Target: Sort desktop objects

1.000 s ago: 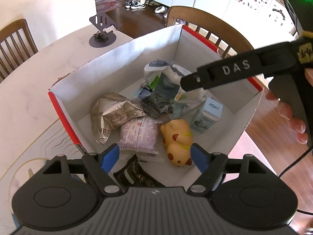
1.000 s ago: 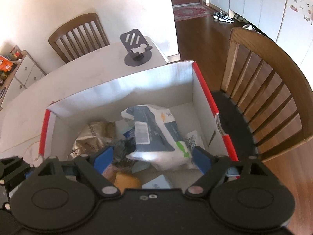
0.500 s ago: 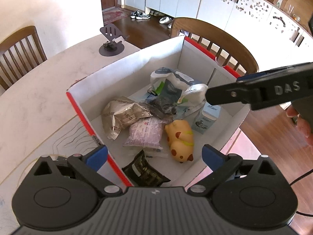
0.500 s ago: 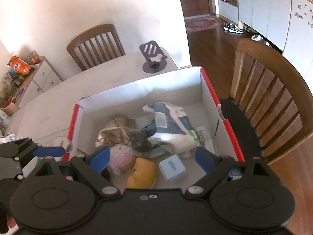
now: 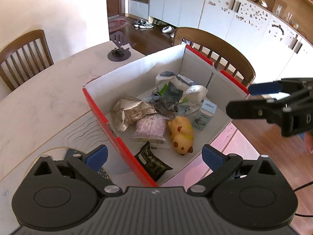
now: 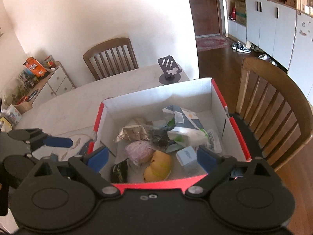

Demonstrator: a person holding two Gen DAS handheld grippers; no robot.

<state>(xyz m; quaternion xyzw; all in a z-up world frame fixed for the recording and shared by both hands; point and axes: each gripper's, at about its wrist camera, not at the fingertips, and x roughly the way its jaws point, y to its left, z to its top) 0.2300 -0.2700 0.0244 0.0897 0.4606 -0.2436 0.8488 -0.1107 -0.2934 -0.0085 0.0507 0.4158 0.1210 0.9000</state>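
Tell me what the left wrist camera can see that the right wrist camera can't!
Only the left wrist view shows the right gripper, open and empty, beside the box. Only the right wrist view shows the left gripper, open too, and a cluttered white drawer cabinet. Both show the yellow toy, the small blue carton, the black packet, the phone stand and wooden chairs.
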